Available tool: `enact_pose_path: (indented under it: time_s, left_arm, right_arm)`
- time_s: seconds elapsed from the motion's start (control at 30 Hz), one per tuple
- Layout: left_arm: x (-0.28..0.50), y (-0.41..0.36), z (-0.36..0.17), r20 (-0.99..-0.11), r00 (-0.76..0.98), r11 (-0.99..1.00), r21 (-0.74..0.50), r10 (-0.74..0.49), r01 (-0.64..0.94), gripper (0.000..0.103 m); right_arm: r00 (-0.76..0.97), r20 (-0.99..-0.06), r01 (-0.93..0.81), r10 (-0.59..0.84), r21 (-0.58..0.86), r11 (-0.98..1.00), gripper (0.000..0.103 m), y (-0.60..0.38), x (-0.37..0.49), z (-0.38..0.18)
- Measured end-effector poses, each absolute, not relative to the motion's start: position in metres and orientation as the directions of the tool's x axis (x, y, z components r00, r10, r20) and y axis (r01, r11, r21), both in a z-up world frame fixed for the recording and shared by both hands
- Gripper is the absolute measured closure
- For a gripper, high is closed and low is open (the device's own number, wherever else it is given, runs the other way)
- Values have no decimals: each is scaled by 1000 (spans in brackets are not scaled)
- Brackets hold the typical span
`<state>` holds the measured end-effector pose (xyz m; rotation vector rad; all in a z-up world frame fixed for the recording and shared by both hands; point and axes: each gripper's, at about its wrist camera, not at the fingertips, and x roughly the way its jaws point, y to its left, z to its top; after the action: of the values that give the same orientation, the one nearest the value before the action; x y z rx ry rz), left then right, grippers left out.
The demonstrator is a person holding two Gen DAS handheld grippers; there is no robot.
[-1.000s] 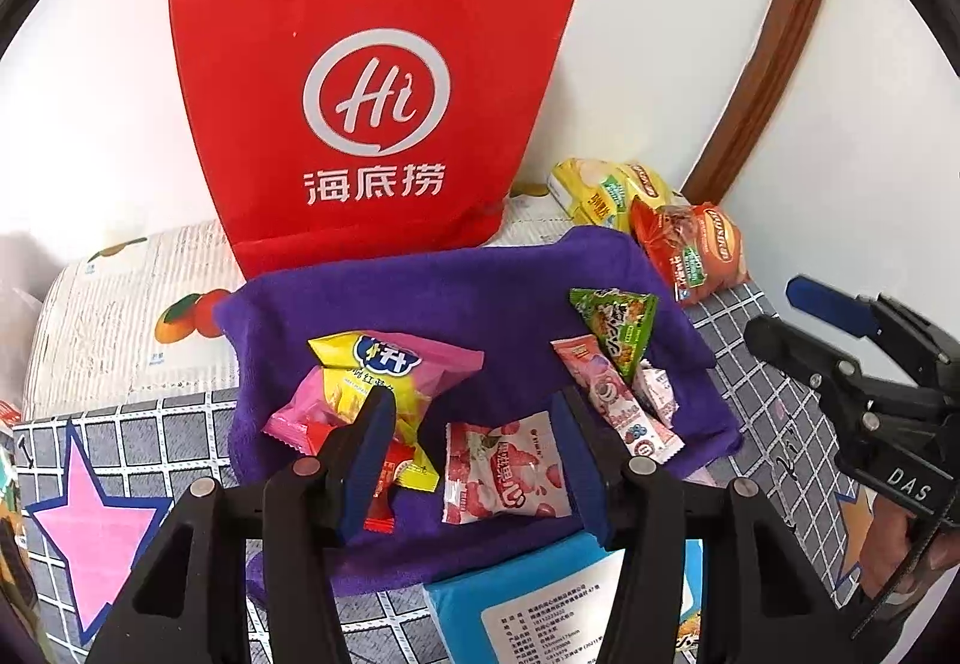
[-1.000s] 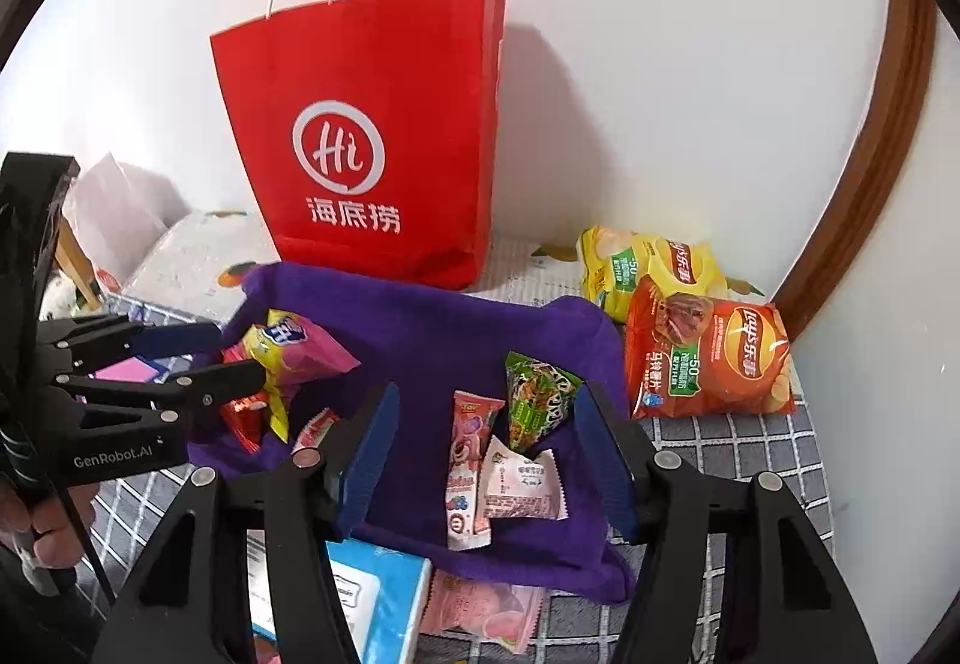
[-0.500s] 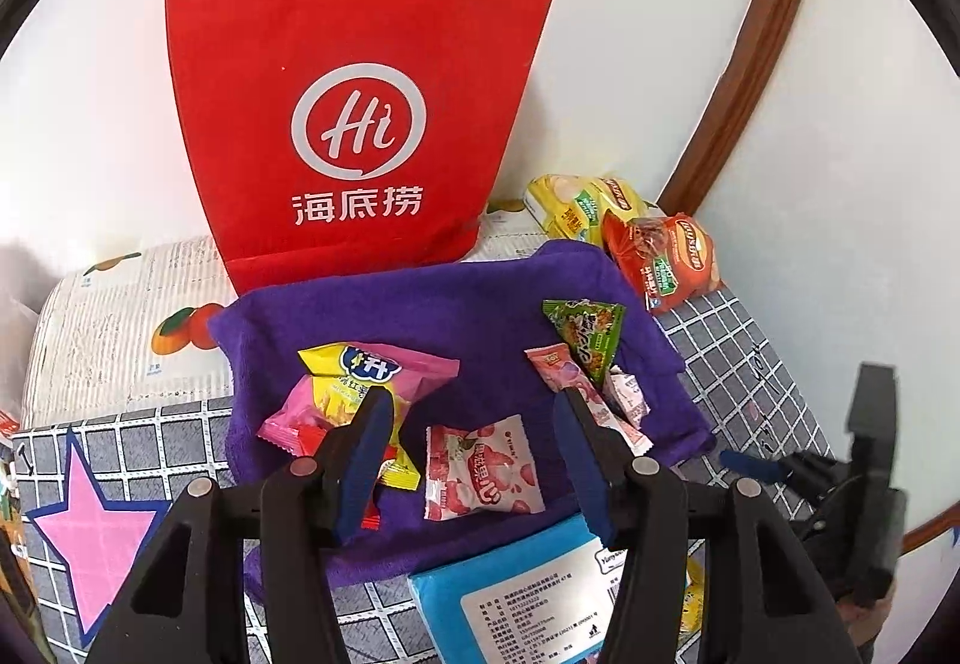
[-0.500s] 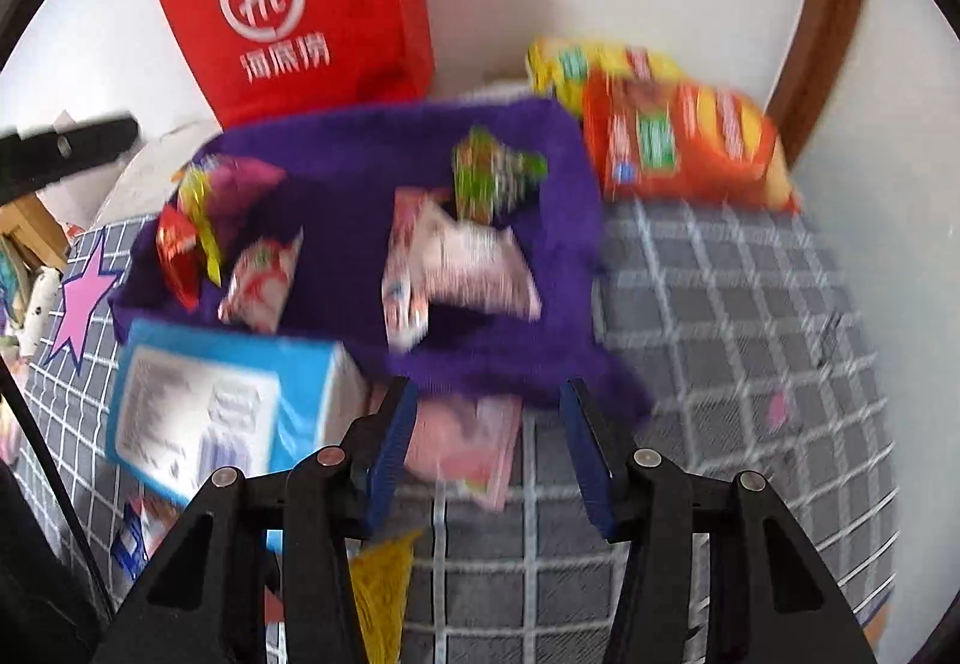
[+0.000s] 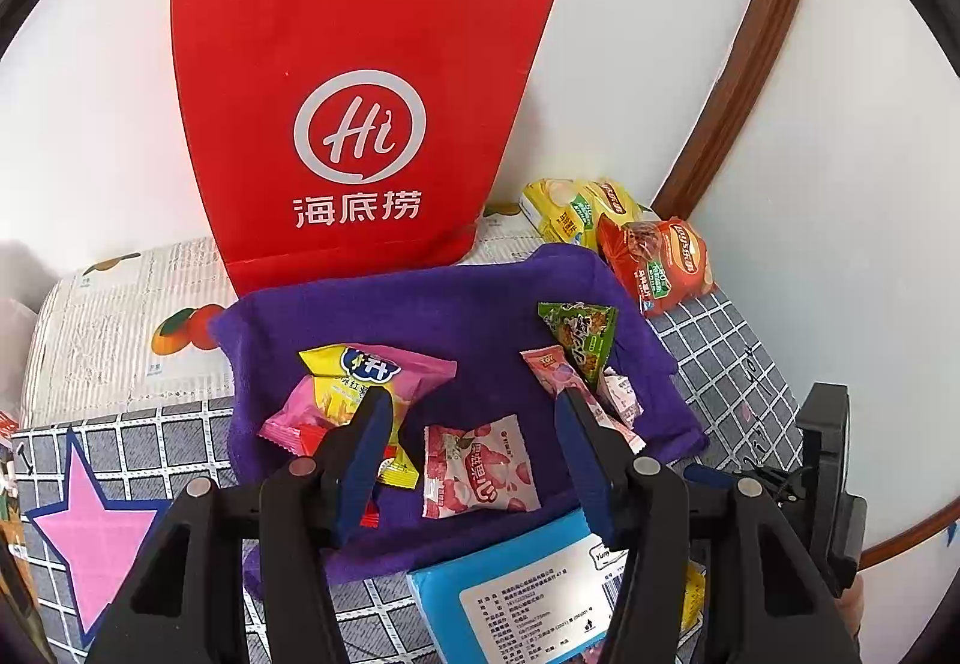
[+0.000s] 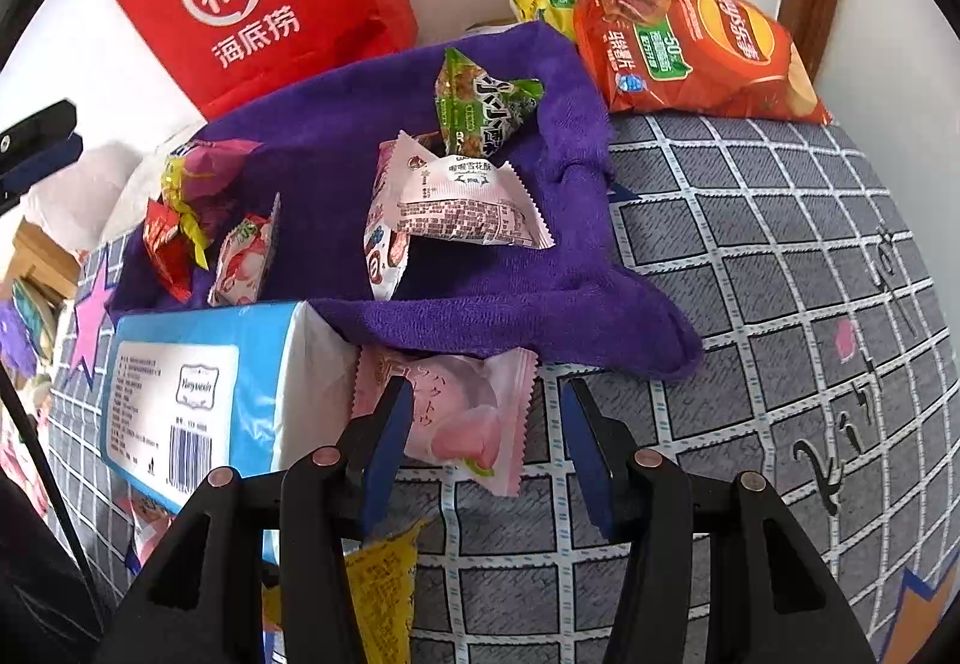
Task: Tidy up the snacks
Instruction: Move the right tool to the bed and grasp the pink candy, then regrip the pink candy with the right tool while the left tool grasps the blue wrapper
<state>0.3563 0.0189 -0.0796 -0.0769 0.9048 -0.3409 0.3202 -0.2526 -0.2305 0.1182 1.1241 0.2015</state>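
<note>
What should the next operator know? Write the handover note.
Left gripper: open, empty, above the purple towel.
Right gripper: open, empty, at the pink peach packet lying by the towel's edge, beside the blue tissue pack.
Small snacks lie loose on the towel; two chip bags behind it; red bag upright at the wall.
Nothing visibly sorted; all remains.

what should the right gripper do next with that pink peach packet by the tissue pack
Probably ease the right gripper forward and slightly down, then close on the pink peach packet. Its jaws are open with the packet lying between and just ahead of them, half tucked under the purple towel edge and beside the blue tissue pack. Nothing is gripped yet.
</note>
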Motion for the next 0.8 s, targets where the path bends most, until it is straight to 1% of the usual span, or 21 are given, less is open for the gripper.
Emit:
enact_pose_path:
  time_s: [0.23,0.47,0.53,0.57,0.6,0.63,0.8]
  left_arm:
    - [356,18,-80,-760,565,943,-205,-323,263,49]
    - [355,16,-79,-757,569,943,-196,-321,270,49]
    - [354,15,-80,-758,568,942,-195,-321,271,49]
    - [354,14,-80,-758,568,942,-195,-321,272,49]
    - [354,14,-80,-758,568,943,-193,-320,273,49]
    - [353,13,-80,-759,568,943,-190,-318,273,49]
    - [348,7,-79,-759,572,944,-174,-309,279,49]
  right_arm:
    - [388,-867,-98,314,300,949,50,-258,321,-231]
    - [373,-880,-106,293,274,956,49,-247,327,-244]
    - [389,-870,-119,302,278,953,53,-247,325,-244]
    - [391,-868,-123,306,280,952,58,-248,324,-244]
    - [392,-866,-126,311,284,951,66,-249,322,-243]
    - [395,-863,-123,317,292,949,67,-251,319,-242]
    - [431,-855,-102,287,270,958,67,-265,301,-230]
